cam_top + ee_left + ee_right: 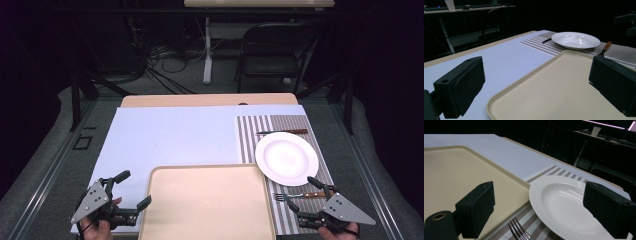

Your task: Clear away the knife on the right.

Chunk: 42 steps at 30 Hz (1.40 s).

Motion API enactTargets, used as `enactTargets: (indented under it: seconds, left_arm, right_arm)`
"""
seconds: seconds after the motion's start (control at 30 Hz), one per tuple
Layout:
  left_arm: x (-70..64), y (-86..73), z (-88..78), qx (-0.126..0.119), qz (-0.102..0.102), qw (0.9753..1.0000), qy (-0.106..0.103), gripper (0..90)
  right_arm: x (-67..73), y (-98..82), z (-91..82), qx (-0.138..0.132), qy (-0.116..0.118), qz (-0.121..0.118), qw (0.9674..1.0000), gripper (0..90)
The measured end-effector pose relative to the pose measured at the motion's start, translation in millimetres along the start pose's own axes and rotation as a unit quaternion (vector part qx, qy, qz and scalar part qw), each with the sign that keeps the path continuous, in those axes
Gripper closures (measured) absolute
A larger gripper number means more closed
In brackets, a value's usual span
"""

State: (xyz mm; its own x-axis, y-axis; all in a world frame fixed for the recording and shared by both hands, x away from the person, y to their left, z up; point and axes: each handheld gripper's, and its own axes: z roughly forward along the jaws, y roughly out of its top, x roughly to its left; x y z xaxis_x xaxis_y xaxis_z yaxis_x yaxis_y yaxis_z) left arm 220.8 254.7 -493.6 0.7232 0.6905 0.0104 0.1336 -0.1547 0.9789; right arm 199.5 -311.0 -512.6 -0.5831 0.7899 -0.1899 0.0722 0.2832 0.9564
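A white plate (286,158) rests on a striped placemat (250,135) at the right of the table. A fork (298,195) lies on the mat just in front of the plate, and a dark-handled knife (282,132) lies behind it. A beige tray (206,202) sits at the front centre. My left gripper (133,189) hovers open at the tray's left edge, with nothing between its jaws. My right gripper (303,193) is open too, low over the fork and aimed at the plate (564,205). The fork's tines (519,231) show between its jaws.
A pale blue sheet (170,137) covers most of the wooden tabletop. Behind the table stand a black chair (272,50) and a desk leg (207,47) with cables on the floor. Dark rails run along both sides.
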Motion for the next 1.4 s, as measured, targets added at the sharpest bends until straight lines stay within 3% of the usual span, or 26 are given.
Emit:
enactTargets:
  seconds: [0.37, 0.67, 0.87, 1.0, 1.07, 1.13, 1.4]
  left_arm:
    - [0.5, -3.1, -0.7, 0.008, -0.001, 1.0000, -0.002, 0.5]
    - [-1.9, -4.4, -11.1, 0.010, -0.002, 0.9999, 0.009, 0.5]
    - [-3.4, -5.7, -14.9, 0.013, -0.006, 0.9998, 0.016, 0.5]
    - [-1.2, -5.7, -12.5, 0.012, -0.016, 0.9996, 0.018, 0.5]
    - [-0.7, -6.2, -11.7, 0.012, -0.017, 0.9996, 0.020, 0.5]
    - [0.6, -7.0, -10.4, 0.012, -0.020, 0.9995, 0.020, 0.5]
    - [3.3, -7.2, -11.3, 0.014, -0.032, 0.9991, 0.026, 0.5]
  right_arm:
    - [-3.5, 2.1, 2.7, -0.001, -0.007, -0.002, 1.0000, 10.5]
    - [-6.3, 8.5, 5.7, 0.005, -0.015, -0.007, 0.9999, 11.2]
    - [-17.7, 17.5, 7.2, 0.006, -0.019, 0.001, 0.9998, 14.8]
    - [-31.9, 20.8, 4.1, 0.036, -0.029, 0.022, 0.9987, 14.8]
    - [-34.8, 21.2, 4.3, 0.043, -0.036, 0.020, 0.9982, 14.8]
    - [-41.7, 23.5, 2.6, 0.076, -0.045, 0.006, 0.9961, 14.6]
    - [-58.4, 25.2, 3.5, 0.082, -0.035, 0.001, 0.9960, 14.5]
